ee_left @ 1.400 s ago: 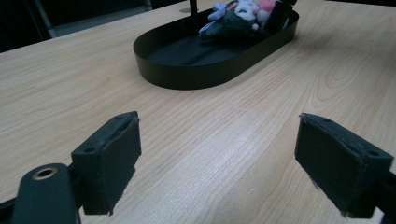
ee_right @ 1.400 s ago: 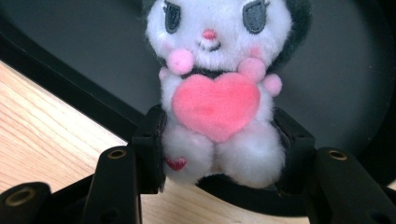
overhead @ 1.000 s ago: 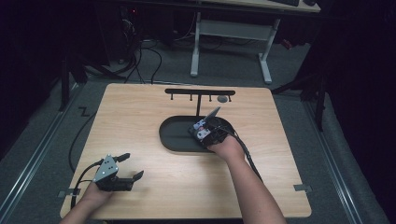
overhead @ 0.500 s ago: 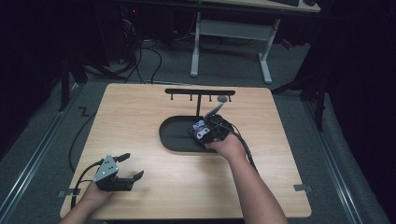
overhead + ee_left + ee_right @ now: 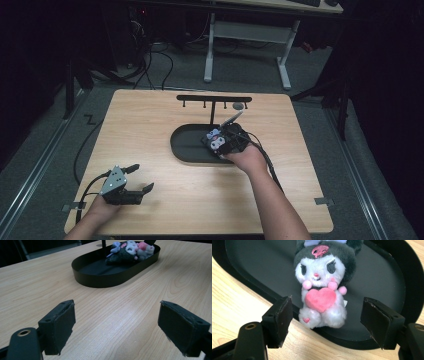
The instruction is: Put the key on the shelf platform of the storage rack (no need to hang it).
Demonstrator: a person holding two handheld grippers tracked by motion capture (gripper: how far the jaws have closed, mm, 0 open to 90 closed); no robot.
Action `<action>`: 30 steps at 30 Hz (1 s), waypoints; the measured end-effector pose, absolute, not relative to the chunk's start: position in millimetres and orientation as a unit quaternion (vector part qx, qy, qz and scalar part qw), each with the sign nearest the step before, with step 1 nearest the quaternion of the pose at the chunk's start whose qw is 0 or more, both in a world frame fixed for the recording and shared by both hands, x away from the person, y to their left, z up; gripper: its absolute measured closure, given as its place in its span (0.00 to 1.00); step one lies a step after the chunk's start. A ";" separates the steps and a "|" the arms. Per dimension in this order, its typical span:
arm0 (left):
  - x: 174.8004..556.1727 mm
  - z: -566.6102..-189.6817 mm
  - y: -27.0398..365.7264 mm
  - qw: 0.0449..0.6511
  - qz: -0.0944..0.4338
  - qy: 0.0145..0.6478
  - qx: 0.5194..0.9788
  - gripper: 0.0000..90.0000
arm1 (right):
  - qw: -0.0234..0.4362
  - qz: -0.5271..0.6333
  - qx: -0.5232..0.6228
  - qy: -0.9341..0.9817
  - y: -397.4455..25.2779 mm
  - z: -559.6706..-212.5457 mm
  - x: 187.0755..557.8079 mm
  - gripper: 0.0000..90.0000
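**Right gripper over plush in tray, jaws apart**

Right hand had crept a little toward me and down over the tray since the earlier high-view frames; left side hadn't budged.

Nearest me, the left gripper (image 5: 134, 180) sat on the table (image 5: 150, 130) at the front-left corner, jaws spread wide, nothing between them. I left it parked there.

Further out, mid-table, the right gripper (image 5: 225, 142) hung over the near-right end of the black oval tray (image 5: 185, 145). Its jaws stood apart on either side of the plush toy (image 5: 322, 287), not touching it, so no grip yet.

The plush lay inside the tray at the right end, its feet up against the near rim. I judged it light, soft and squashy, not fragile, fur not slippery. Best hold looked to be across the body at the pink heart; the head is wider and would likely bulge out of the pads.

Beyond the tray stood a black rack (image 5: 215, 100) with small pegs, near the table's far edge.

Views compared: the right gripper view gave me the toy's face, heart and how it sat between the pads, which the high view hid under the hand. The left gripper view showed the toy (image 5: 130, 251) lying low in the tray from the side. The high view gave the layout of the table and the rack.
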State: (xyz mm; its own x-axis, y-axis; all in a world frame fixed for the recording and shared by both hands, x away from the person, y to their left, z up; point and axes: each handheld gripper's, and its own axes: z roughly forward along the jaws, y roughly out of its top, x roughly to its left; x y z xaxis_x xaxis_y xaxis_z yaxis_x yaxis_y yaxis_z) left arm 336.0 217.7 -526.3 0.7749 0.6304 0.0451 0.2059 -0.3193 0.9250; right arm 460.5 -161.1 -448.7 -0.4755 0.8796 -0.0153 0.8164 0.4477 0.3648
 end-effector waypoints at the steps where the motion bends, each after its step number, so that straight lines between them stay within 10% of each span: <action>1: 336.1 -526.3 217.6 0.519 0.204 0.266 0.786 0.17 | 0.105 0.154 0.501 0.845 -161.4 -448.3 459.1 0.29; 30: 331.8 -526.6 217.7 0.518 0.219 0.261 0.784 0.17 | 0.178 0.290 0.500 0.796 -212.8 -472.3 365.5 0.24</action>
State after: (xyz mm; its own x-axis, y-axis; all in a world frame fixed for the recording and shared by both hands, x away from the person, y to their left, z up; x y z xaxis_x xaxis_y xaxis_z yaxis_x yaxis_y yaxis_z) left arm 331.8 217.7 -526.6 0.7672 0.6373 0.0728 0.1829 -0.3261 0.9275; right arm 365.5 -212.8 -472.3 -0.4354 0.9002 0.0067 0.6930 0.3304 0.6407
